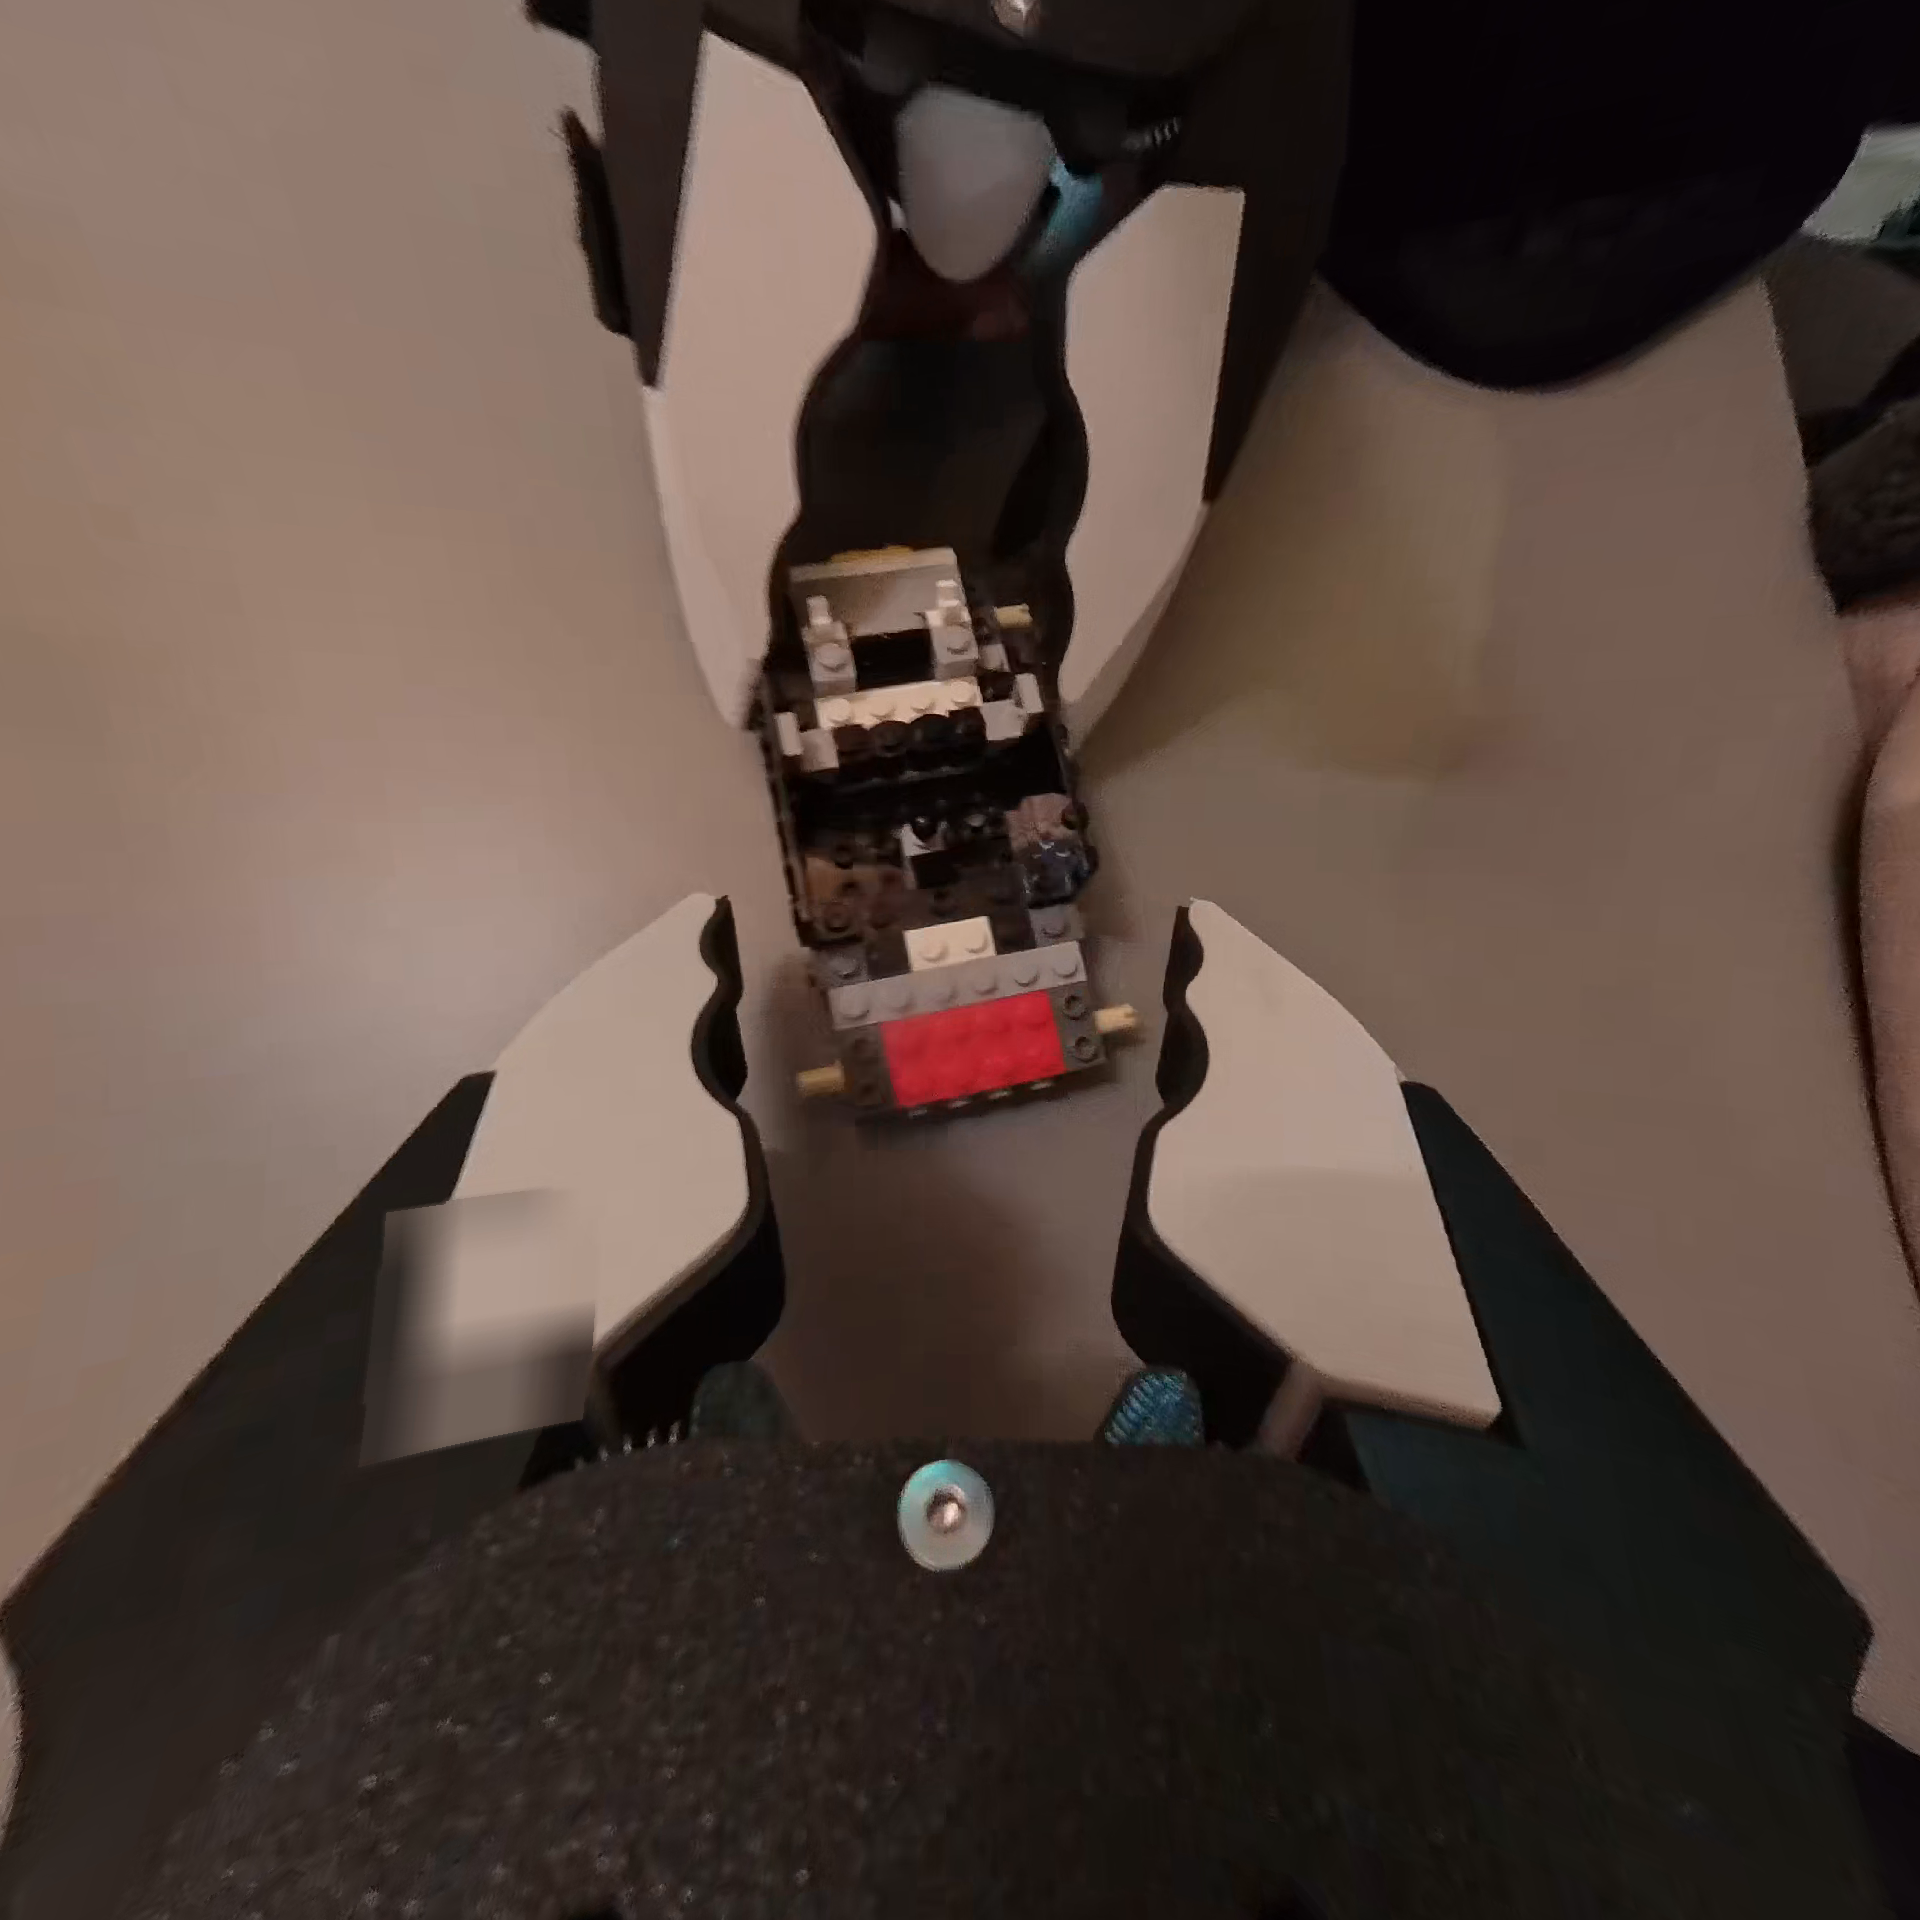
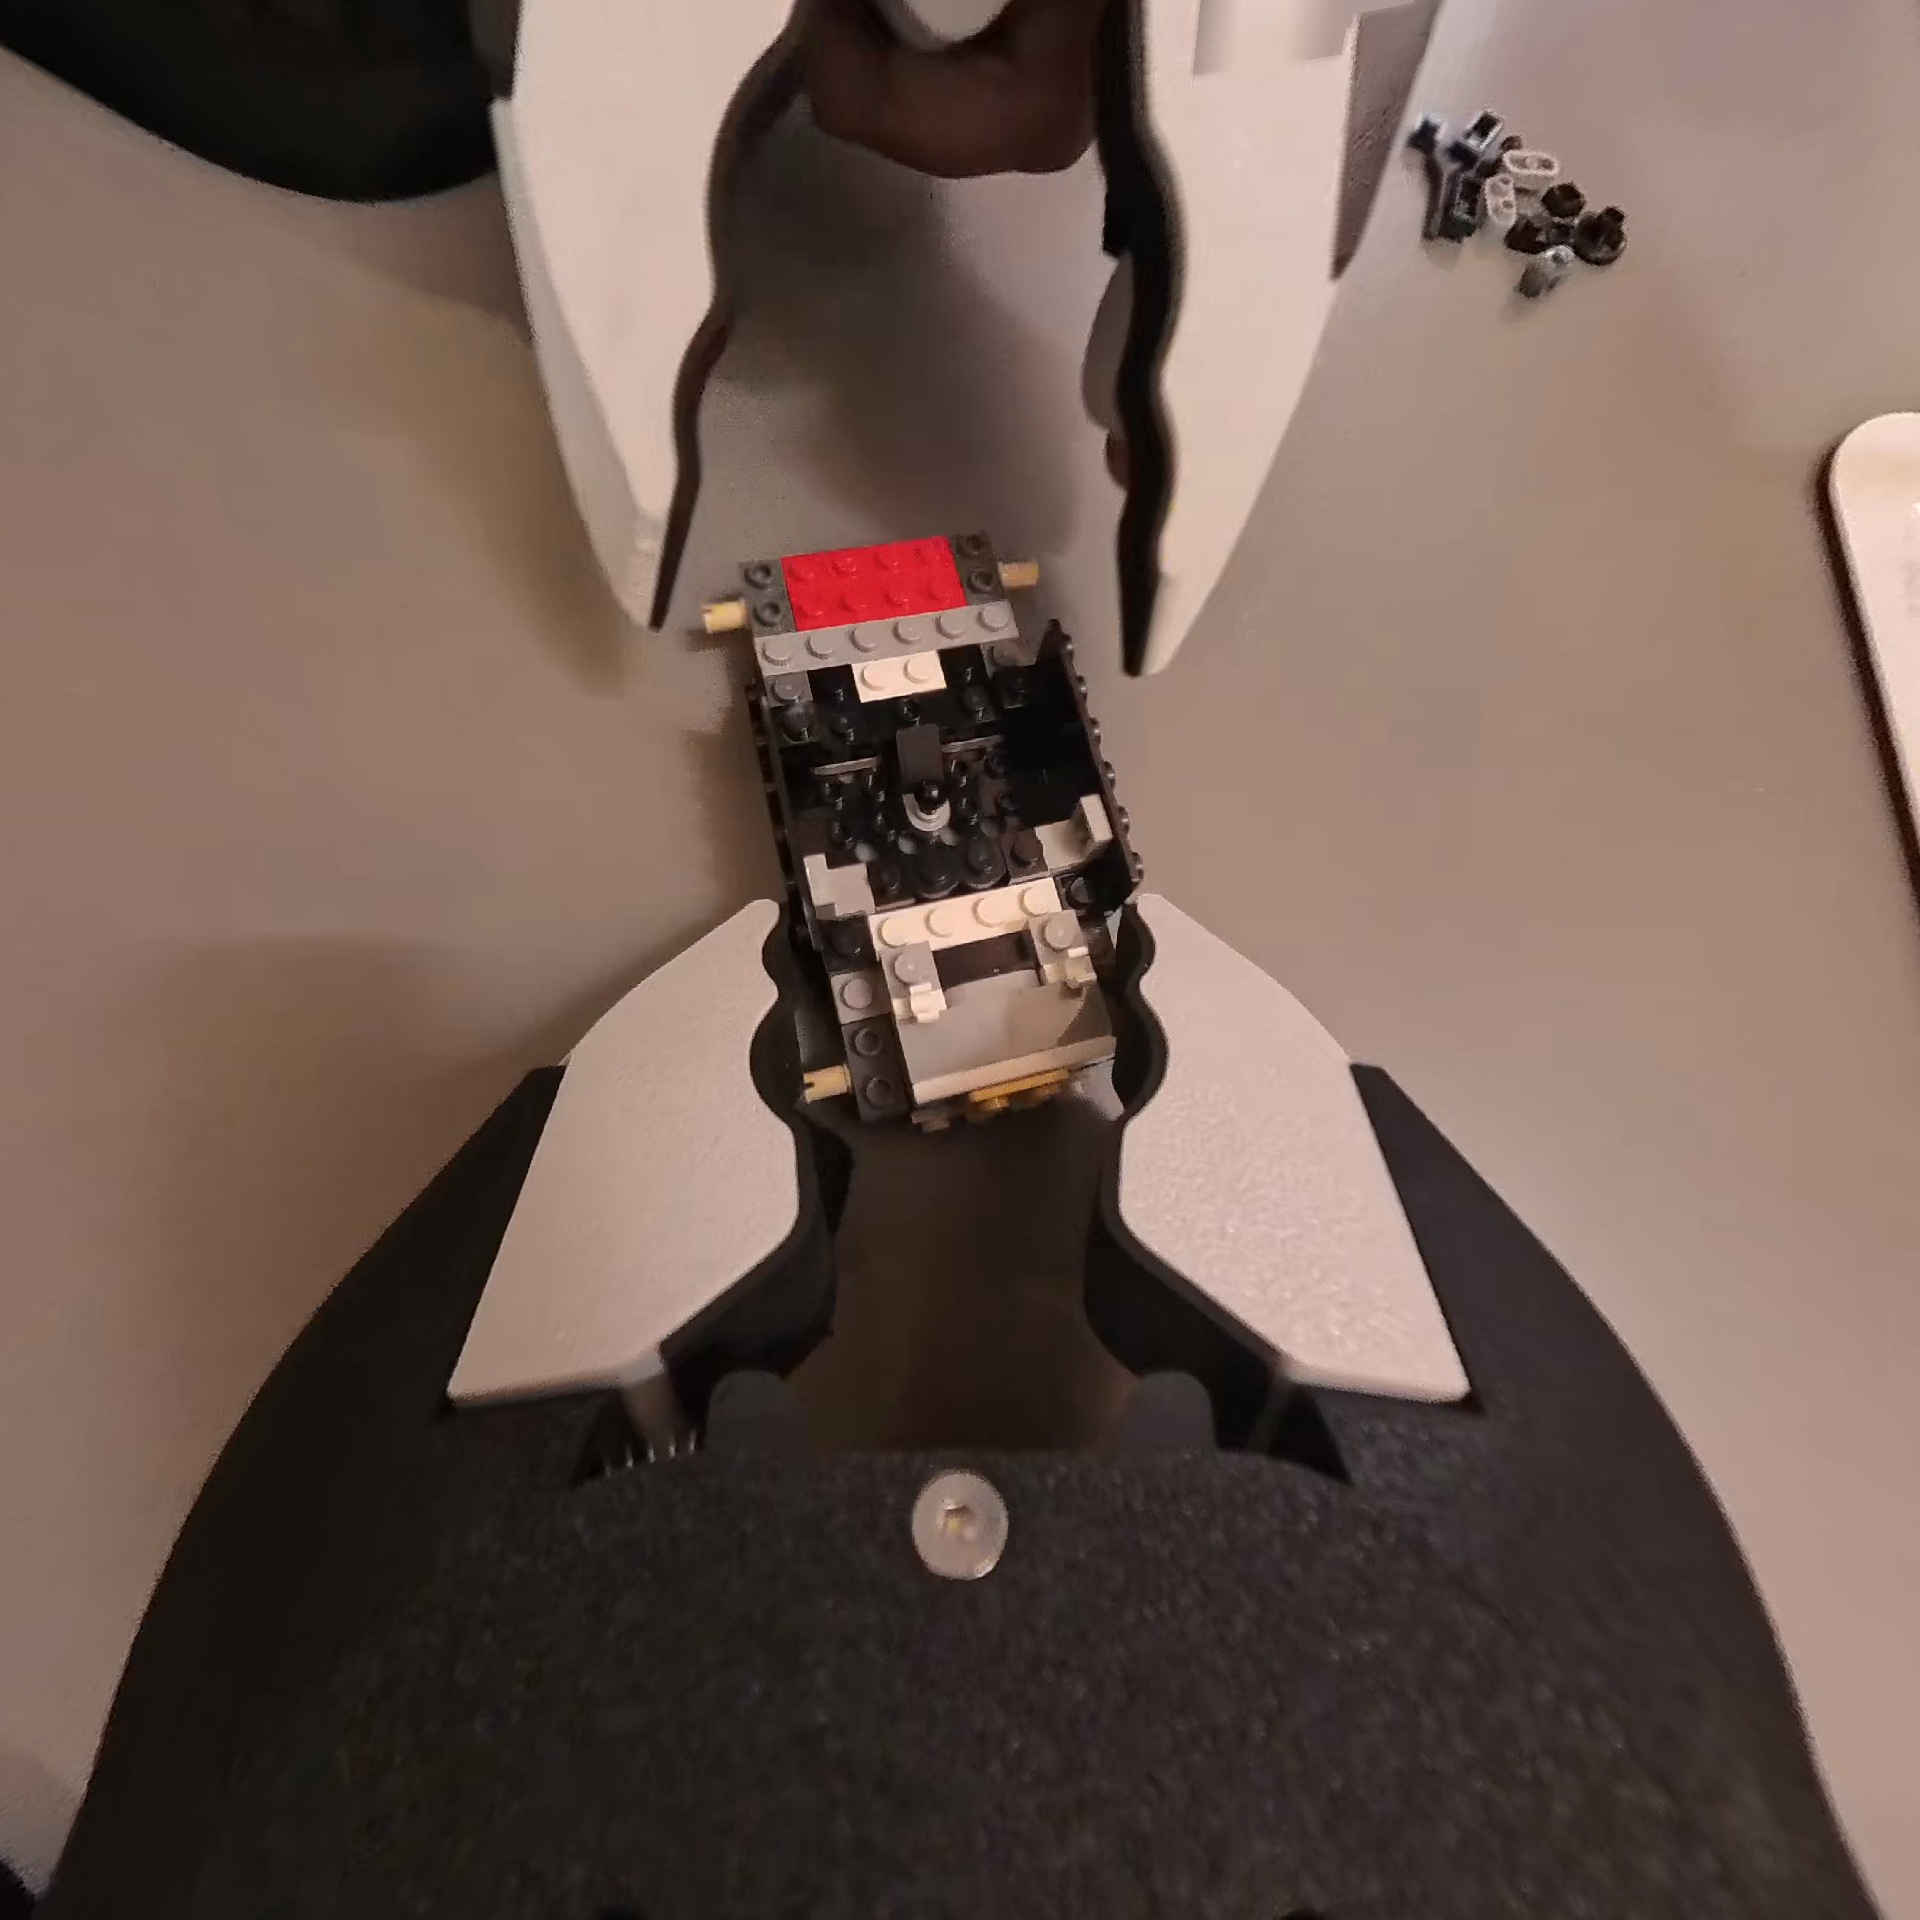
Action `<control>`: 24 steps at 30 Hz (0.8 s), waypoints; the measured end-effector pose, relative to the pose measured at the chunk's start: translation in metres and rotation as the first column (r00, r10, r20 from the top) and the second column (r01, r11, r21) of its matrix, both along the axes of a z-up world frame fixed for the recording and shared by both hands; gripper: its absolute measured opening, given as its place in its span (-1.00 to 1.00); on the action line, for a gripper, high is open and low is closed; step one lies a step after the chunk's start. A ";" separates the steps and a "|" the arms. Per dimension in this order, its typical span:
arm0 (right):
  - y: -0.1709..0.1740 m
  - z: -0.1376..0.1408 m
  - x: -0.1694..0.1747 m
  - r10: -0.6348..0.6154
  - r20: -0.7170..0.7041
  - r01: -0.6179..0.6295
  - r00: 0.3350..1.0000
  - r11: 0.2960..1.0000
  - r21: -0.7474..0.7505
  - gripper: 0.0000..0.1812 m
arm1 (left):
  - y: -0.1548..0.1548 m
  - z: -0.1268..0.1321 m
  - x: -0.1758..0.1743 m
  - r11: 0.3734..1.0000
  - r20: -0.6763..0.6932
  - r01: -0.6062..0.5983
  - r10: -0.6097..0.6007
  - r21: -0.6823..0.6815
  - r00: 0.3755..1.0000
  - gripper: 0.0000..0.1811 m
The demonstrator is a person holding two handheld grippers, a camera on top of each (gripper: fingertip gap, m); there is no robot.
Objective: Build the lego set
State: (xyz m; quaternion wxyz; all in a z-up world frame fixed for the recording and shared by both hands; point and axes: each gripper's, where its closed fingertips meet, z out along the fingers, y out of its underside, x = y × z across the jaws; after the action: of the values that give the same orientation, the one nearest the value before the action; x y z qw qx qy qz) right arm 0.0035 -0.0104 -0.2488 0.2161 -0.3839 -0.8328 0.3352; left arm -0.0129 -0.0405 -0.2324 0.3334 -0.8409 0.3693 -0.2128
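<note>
Two risks for you: right gripper clamps the grey end of the lego car on the table, left gripper spread around its red end; a skewed squeeze could pop the side panel.

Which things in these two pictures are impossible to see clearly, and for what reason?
- Loose parts, right wrist view: too small to tell each piece's shape.
- White object, right wrist view: cut off by the right edge; its kind is unclear.
- Car model underside: hidden in both views by its own body.
- Model's grey end, left wrist view: partly covered by the right gripper fingers.
- Left gripper side, left wrist view: a blurred patch covers it.
</note>
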 end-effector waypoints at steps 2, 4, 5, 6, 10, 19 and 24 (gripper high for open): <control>0.000 0.000 -0.002 -0.013 0.003 0.013 1.000 1.000 0.009 -0.32 | -0.003 -0.012 0.001 1.000 -0.069 0.024 -0.025 -0.017 0.997 -0.18; 0.001 0.003 -0.004 -0.026 -0.005 0.026 1.000 1.000 0.008 -0.21 | -0.002 -0.018 0.000 0.999 -0.125 0.035 -0.034 0.000 0.992 -0.18; 0.002 0.008 -0.004 -0.033 -0.015 0.033 0.999 0.999 -0.003 -0.16 | 0.001 -0.014 -0.001 0.999 -0.114 0.023 -0.021 0.022 0.993 -0.20; 0.004 0.014 -0.005 -0.043 -0.032 0.042 0.999 0.999 -0.020 -0.13 | 0.007 -0.006 -0.004 0.998 -0.088 -0.004 0.009 0.055 0.996 -0.23; 0.016 0.070 -0.017 -0.147 -0.212 0.109 0.966 0.977 -0.181 -0.11 | 0.052 0.056 -0.037 0.926 0.067 -0.240 0.230 0.293 0.971 -0.47; 0.084 0.144 -0.028 -0.529 -0.529 0.392 0.664 0.848 -0.357 -0.35 | 0.138 0.181 -0.177 0.343 0.233 -0.662 0.748 0.667 0.622 -0.79; 0.086 0.140 -0.028 -0.530 -0.535 0.418 0.658 0.848 -0.326 -0.38 | 0.180 0.193 -0.206 0.250 0.171 -0.636 0.834 0.730 0.525 -0.88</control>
State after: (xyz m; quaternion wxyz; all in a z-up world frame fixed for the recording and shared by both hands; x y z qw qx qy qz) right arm -0.0241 0.0759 -0.1088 0.5168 -0.4771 -0.5557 0.4433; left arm -0.2191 0.1392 -0.0396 0.6428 -0.7265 0.0180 0.2421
